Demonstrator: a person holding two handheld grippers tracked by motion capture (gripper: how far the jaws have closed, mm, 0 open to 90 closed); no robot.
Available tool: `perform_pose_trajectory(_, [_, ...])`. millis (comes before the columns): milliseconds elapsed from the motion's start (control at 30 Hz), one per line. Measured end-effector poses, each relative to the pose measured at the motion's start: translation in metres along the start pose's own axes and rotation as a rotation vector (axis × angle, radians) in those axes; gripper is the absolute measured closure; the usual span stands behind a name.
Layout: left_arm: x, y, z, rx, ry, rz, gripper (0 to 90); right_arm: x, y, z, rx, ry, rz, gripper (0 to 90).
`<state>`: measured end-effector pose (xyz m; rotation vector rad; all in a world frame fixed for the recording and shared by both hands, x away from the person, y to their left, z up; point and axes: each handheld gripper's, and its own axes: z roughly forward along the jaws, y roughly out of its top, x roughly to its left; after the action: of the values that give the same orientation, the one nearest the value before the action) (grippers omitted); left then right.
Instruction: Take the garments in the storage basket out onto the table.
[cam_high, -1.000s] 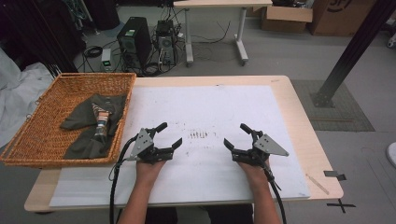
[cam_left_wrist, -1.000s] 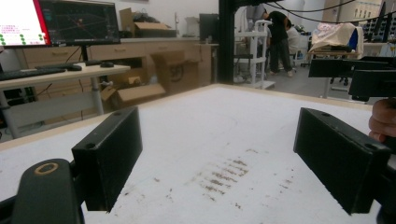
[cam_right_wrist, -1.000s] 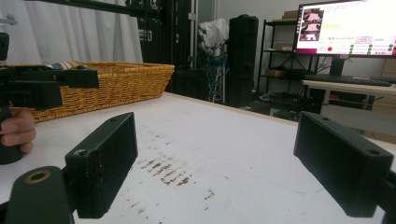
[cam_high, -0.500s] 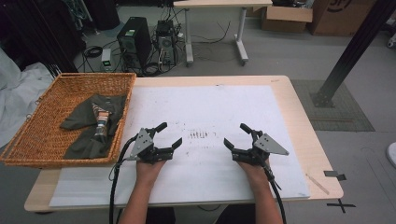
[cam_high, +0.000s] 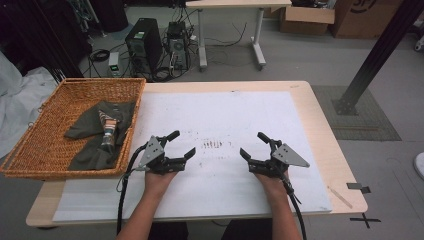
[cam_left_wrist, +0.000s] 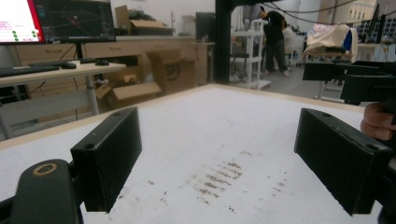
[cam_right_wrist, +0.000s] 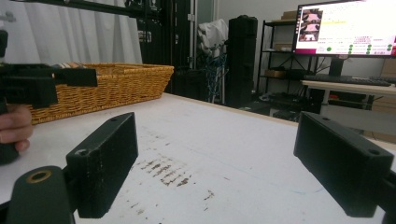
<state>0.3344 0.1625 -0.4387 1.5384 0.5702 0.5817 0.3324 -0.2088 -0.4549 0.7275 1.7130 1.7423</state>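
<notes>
While both hands rest on the desk (cam_high: 320, 130), left gripper (cam_high: 181, 144) and right gripper (cam_high: 251, 146) apparently hover, fingers wide, empty.

Your two grippers, jaws spread wide

Your left gripper (cam_high: 181, 145) and right gripper (cam_high: 252, 145) face each other, held low, forearms parallel, nothing between either pair of jaws.

A: Any readable text from where you sit?
B: I can't read any. Monitor (cam_right_wrist: 345, 29) and monitor (cam_left_wrist: 56, 21) show text, too blurred. Cardboard box (cam_high: 362, 15) has a cropped print, illegible.
</notes>
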Motion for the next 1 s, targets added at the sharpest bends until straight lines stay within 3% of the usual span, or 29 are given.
perform_pose_trajectory(267, [0.007, 0.051, -0.011, -0.029, -0.094, -0.047, 15.7, -0.001, 0.0, 0.0, 0.0, 0.002, 0.008, 13.2])
perform_pose_trajectory(333, [0.011, 0.062, -0.014, -0.013, -0.127, -0.057, 15.7, -0.001, 0.0, 0.0, 0.0, 0.001, 0.006, 13.2])
perform_pose_trajectory(533, [0.02, 0.092, -0.033, 0.022, -0.163, -0.071, 15.6, -0.001, 0.0, 0.0, 0.0, 0.002, 0.008, 13.2])
perform_pose_trajectory(767, [0.039, 0.112, -0.061, 0.049, -0.158, -0.034, 15.6, -0.001, 0.0, 0.0, -0.001, 0.0, 0.007, 13.2])
perform_pose_trajectory(1000, [0.071, 0.119, -0.097, 0.056, -0.144, -0.067, 15.4, 0.0, 0.0, 0.0, 0.0, 0.0, 0.002, 13.3])
